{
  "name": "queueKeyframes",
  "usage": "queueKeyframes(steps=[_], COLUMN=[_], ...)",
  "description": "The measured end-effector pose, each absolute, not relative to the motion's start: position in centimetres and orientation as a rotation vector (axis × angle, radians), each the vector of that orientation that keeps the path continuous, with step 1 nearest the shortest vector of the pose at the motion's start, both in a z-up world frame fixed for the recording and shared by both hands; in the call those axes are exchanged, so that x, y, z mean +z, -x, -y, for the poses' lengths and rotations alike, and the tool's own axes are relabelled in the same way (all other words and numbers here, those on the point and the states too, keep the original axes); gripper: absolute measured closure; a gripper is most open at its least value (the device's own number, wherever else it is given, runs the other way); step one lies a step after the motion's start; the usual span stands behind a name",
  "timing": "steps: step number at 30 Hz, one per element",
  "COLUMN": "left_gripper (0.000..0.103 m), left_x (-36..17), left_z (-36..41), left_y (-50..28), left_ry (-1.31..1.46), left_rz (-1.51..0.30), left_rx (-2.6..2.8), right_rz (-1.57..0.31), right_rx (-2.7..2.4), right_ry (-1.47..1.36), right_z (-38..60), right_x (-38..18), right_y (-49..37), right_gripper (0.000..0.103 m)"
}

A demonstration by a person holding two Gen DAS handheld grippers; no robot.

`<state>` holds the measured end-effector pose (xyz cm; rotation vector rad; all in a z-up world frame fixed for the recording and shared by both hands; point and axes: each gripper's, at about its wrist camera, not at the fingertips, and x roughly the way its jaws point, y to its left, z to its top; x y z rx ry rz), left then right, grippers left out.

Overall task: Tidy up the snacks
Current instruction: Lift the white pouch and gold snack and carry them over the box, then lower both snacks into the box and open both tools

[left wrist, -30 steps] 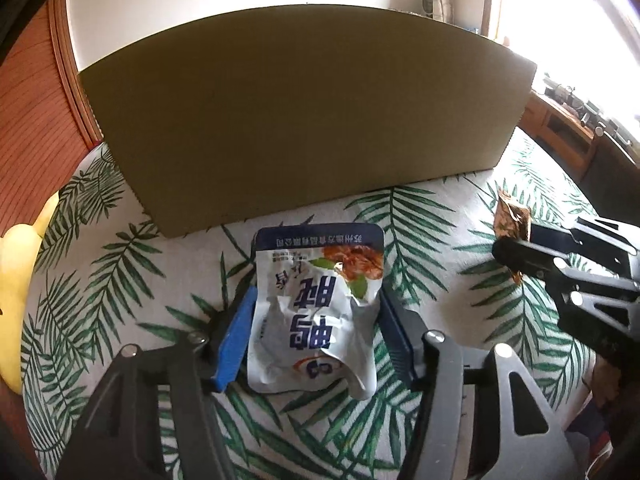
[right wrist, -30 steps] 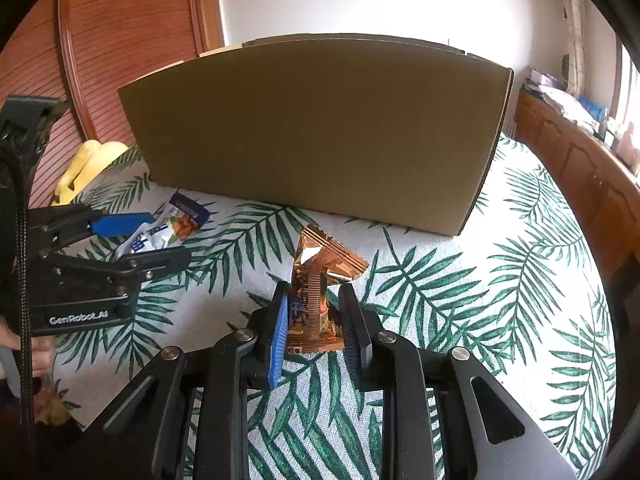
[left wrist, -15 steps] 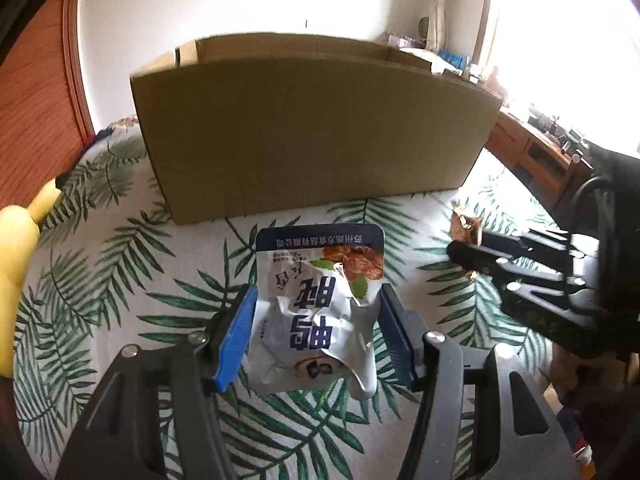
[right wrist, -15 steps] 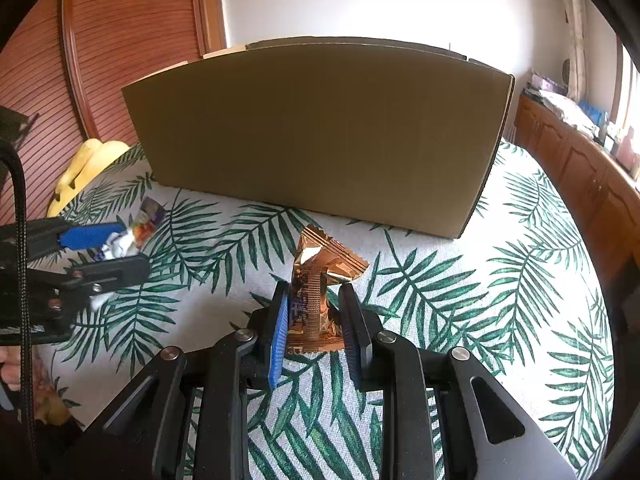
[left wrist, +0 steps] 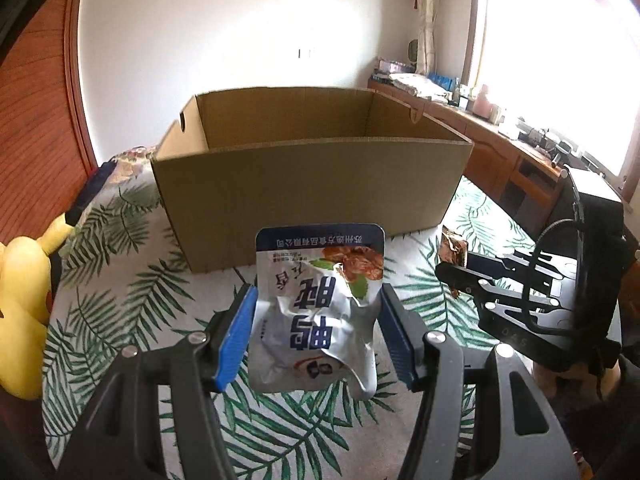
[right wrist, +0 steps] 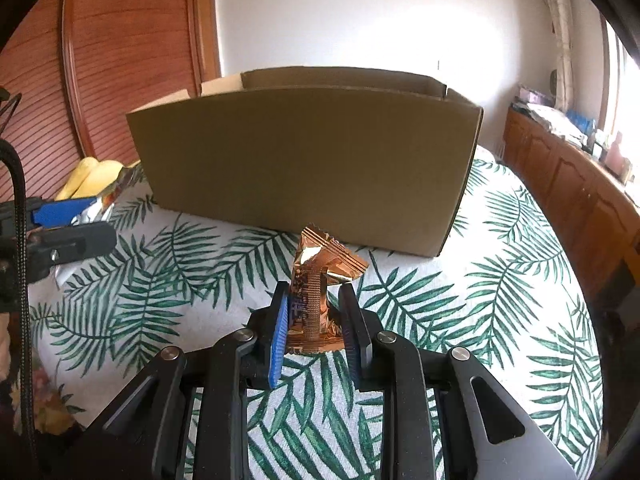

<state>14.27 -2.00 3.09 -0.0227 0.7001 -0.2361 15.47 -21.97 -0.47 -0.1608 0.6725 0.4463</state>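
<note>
Leftmost, a yellow plush toy (left wrist: 20, 300) lies at the edge of the palm-leaf printed cloth (left wrist: 120, 280), well clear of the work. Next, the left gripper (left wrist: 316, 332) is clamped on a crinkled silver-and-blue foil snack pouch (left wrist: 320, 304), its blue pads pressing the pouch's two side edges and holding it off the cloth, in front of the open brown cardboard box (left wrist: 312, 184). That pouch looks light, soft and slick (foil buckles under pressure), so a hold across the flat side seams, as now, seems safer than one on the puffed middle. Further right, the right gripper (right wrist: 316, 324) is closed tight on a small copper-gold foil wrapper (right wrist: 320, 280), pinched low on its body with the crimped top standing free. It too looks weightless and crushable; the box stands just beyond both.
</note>
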Motion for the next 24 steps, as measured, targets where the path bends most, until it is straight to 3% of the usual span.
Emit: queueKeyframes(steps=[12,24], left_gripper=[0.043,0.043], left_x=[6.5,9.6], left_z=[1.4,0.5], left_y=[-15.6,-20.3], left_ry=[0.019,0.022], left_rz=[-0.625,-0.602], left_rx=[-0.235,-0.218], right_rz=[-0.576,-0.543], right_rx=[0.491,0.46], right_ry=[0.17,0.167], right_z=[21.7,21.1], right_x=[6.2,9.3], right_y=[-15.2,-18.6], right_gripper=[0.08,0.08])
